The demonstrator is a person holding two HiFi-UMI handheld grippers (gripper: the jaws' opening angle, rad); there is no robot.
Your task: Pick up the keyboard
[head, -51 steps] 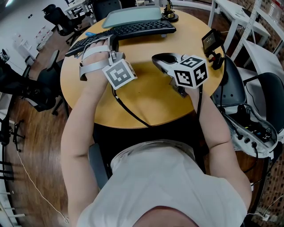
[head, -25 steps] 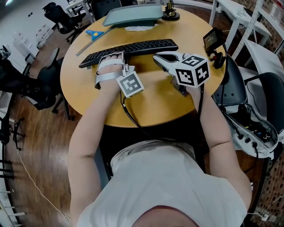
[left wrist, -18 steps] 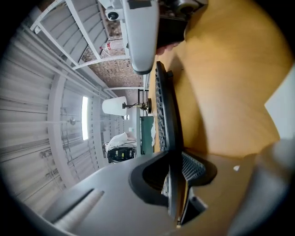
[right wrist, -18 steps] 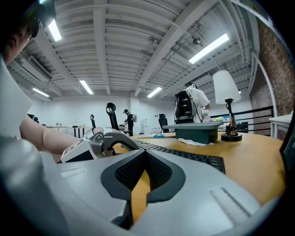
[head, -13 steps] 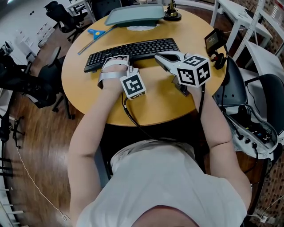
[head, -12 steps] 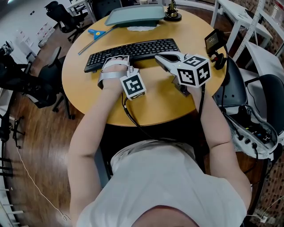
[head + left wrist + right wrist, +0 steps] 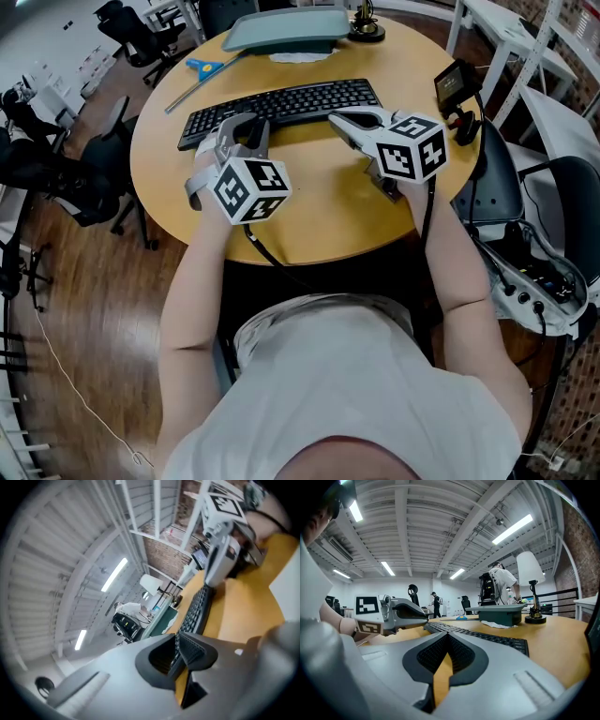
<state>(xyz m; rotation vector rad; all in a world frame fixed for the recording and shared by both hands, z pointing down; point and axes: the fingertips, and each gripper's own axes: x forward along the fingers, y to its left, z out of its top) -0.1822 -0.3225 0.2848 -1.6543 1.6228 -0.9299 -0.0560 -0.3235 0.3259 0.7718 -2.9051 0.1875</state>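
A black keyboard (image 7: 291, 101) lies flat across the far half of the round wooden table (image 7: 319, 216). My left gripper (image 7: 242, 122) hovers just before its near edge at the left end, rolled onto its side. Its jaws are closing to a narrow gap with nothing between them. In the left gripper view the keyboard (image 7: 194, 613) shows beyond the left gripper's (image 7: 179, 639) tips. My right gripper (image 7: 336, 117) rests by the keyboard's near right edge, shut and empty. In the right gripper view the keyboard (image 7: 487, 637) runs past my right gripper (image 7: 447, 635).
A grey-green tray (image 7: 281, 30), a white cloth (image 7: 295, 58) and a lamp base (image 7: 366, 33) sit at the table's far side. A blue-handled tool (image 7: 211, 70) lies far left. A small screen (image 7: 450, 84) stands at the right edge. Office chairs (image 7: 112, 37) stand beyond.
The keyboard first slid nearer to me and now lies still. My left gripper has drawn back from its near edge, lifted and rolled over, its jaws narrowing. The right gripper has not moved.
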